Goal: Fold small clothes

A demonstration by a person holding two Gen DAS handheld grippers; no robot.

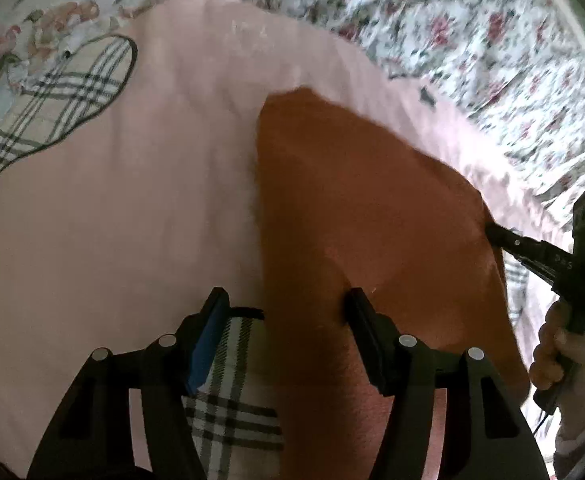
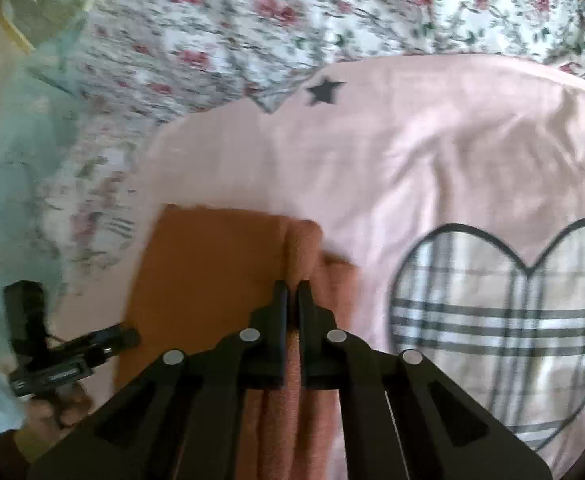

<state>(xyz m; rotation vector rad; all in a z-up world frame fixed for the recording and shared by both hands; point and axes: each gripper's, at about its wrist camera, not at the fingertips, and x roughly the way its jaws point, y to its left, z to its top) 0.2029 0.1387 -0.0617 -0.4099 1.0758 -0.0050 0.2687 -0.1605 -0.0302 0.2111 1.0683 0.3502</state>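
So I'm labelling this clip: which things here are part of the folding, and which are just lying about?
In the job:
- orange cloth
- right gripper, shut on it
- left gripper, open

Just there:
- pink heart-print garment under it
- floral bedspread

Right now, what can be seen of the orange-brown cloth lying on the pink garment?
The orange-brown cloth is a small, fuzzy-looking piece, one plain colour, lying mostly flat on the pink garment with plaid hearts. One edge is bunched into a ridge, and the right claw is shut on that ridge. The left claw stands open over its near edge, one finger above the cloth, pads not pressing it.
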